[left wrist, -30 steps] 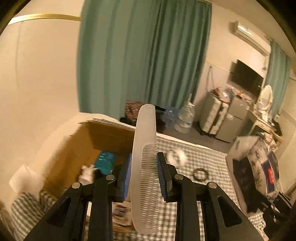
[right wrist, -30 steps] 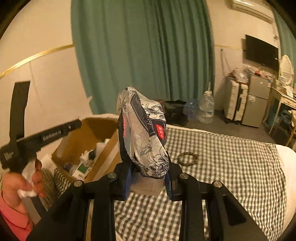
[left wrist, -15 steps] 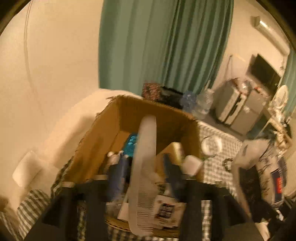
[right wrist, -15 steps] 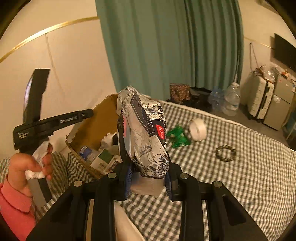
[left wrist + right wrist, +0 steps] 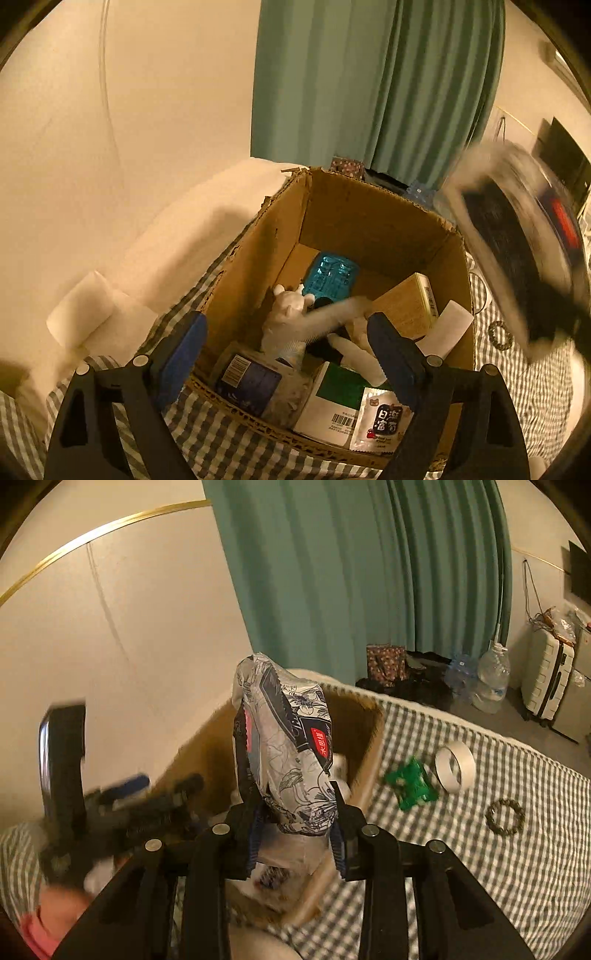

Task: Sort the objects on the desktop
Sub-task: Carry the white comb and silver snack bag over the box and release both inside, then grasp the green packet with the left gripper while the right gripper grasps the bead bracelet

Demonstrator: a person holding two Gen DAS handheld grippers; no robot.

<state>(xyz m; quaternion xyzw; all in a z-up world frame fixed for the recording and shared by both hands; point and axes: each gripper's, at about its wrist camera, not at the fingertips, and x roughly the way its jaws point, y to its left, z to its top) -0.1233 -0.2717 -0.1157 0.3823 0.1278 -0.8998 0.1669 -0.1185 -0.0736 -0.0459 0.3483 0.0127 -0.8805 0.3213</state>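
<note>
While hanging over cardboard box (image 5: 280, 236), left gripper (image 5: 286, 350) jaws wide and opening, nothing between blue pads (image 5: 184, 347); white comb (image 5: 332, 317) lying loose inside box, blurred, across white plush toy (image 5: 284, 314) and touching neither pad. Also in box: teal blister pack (image 5: 330, 275), tan carton (image 5: 406, 306), dark blue packet (image 5: 249, 382), green-and-white box (image 5: 336, 398), small sachet with red print (image 5: 380, 422). Box sitting on grey checked cloth (image 5: 218, 443). Right gripper (image 5: 295, 834) jaws opening, but sides of printed silver pouch (image 5: 288, 753) seated between pads, pouch upright, above right edge of box (image 5: 369, 757). Same pouch blurred at right edge of left view (image 5: 517, 251). Left gripper blurred at left of right view (image 5: 122, 805), person's hand and pink sleeve (image 5: 40, 926) below it. On cloth (image 5: 480, 849) right of box: green packet (image 5: 412, 782), roll of tape (image 5: 454, 766) just beside it, beaded bracelet (image 5: 504, 818) nearer right edge. Teal curtain (image 5: 351, 572) behind.
</note>
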